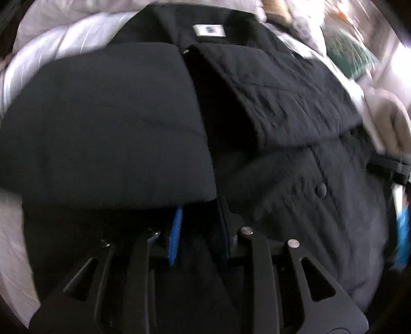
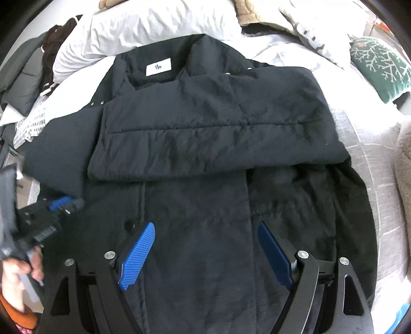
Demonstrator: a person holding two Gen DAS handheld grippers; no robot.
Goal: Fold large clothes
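A large black padded jacket point(image 2: 205, 133) lies front up on a white bed, collar and white neck label point(image 2: 158, 67) at the far end. One sleeve point(image 2: 210, 128) is folded across the chest. My left gripper point(image 1: 197, 205) is shut on the other sleeve's cuff point(image 1: 110, 123) and holds it over the jacket body; it also shows at the left of the right wrist view point(image 2: 64, 203). My right gripper point(image 2: 205, 251) is open and empty, hovering over the lower front of the jacket.
White pillows point(image 2: 143, 23) lie at the head of the bed. A green patterned cushion point(image 2: 380, 64) sits at the far right. Dark clothes point(image 2: 54, 43) are piled at the far left. A beige fleece point(image 2: 404, 179) lies along the right edge.
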